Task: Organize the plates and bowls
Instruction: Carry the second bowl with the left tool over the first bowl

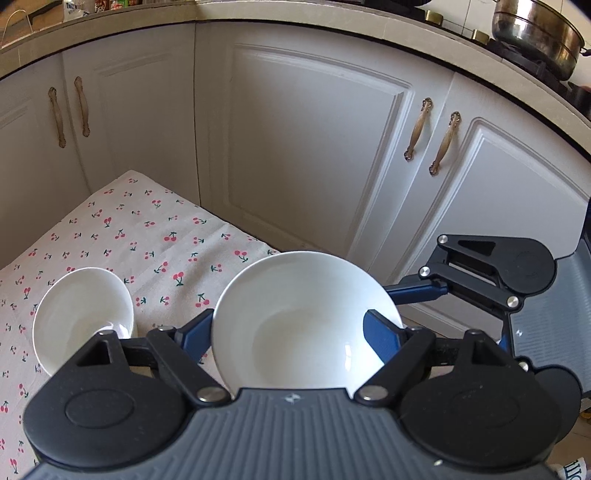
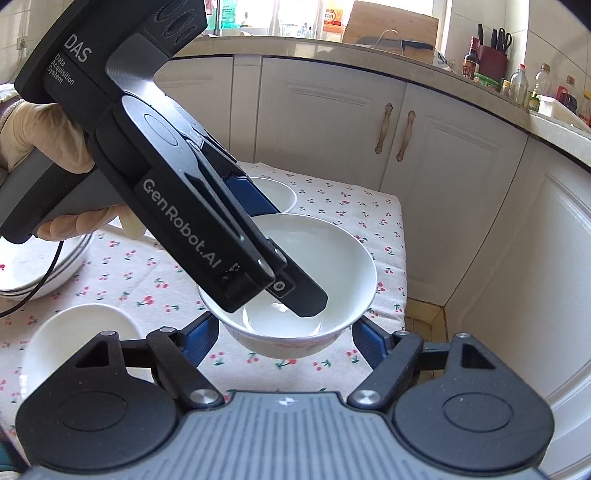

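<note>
A white bowl (image 1: 295,291) hangs tilted above the table's edge, and both grippers are on it. My left gripper (image 1: 290,317) is shut on it: one blue finger sits outside the left wall and the other lies over the right rim. In the right wrist view, my right gripper (image 2: 286,321) clamps the same bowl (image 2: 332,251) low on its sides. The left gripper (image 2: 293,258) reaches into it from above. A blue finger (image 1: 417,291) of the right gripper comes in from the right. A second white bowl (image 1: 83,317) stands on the cherry-print tablecloth (image 1: 155,236).
Another bowl (image 2: 275,192) sits behind the held one, and a small bowl (image 2: 81,332) at the lower left. Stacked plates (image 2: 33,266) lie at the left under a gloved hand (image 2: 44,140). White cabinets (image 1: 314,140) close off the back. A steel pot (image 1: 535,33) stands on the counter.
</note>
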### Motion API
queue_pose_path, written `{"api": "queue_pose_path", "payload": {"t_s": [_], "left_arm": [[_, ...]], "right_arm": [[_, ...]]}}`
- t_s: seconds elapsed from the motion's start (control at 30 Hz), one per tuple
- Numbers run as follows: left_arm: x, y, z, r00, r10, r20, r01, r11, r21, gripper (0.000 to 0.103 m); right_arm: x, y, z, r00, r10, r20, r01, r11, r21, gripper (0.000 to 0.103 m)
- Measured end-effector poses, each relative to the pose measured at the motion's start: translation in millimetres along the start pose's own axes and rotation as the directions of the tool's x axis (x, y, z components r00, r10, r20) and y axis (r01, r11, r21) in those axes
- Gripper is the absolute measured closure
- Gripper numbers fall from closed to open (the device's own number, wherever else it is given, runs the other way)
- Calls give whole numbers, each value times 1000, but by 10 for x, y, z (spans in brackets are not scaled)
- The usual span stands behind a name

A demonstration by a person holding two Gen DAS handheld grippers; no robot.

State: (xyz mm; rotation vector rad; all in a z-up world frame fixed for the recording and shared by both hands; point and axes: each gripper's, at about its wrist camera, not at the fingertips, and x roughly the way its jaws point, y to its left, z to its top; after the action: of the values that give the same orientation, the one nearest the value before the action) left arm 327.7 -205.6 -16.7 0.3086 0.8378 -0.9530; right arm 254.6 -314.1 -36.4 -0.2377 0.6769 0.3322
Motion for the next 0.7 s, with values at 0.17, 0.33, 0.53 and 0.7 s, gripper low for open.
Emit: {"api": "queue_pose_path", "payload": {"t_s": [0.17, 0.33, 0.53, 0.7], "left_arm": [[-262, -155, -114, 1000, 6, 19, -6, 1000, 7, 19], [-505, -296, -260, 999, 13, 40, -14, 1000, 22, 19], [-725, -387, -451, 998, 33, 51, -33, 999, 13, 19], [-868, -435, -596, 997, 50, 62, -50, 999, 3, 19]], "right_arm": [[-208, 158, -9, 1000, 23, -2, -23, 1000, 17, 20], [-392, 353, -38, 1000, 31, -2, -30, 1000, 5, 20], [-563, 604, -64, 999, 40, 3, -40, 999, -26, 20], [-656, 795, -105, 998, 59, -1, -59, 998, -37, 20]]}}
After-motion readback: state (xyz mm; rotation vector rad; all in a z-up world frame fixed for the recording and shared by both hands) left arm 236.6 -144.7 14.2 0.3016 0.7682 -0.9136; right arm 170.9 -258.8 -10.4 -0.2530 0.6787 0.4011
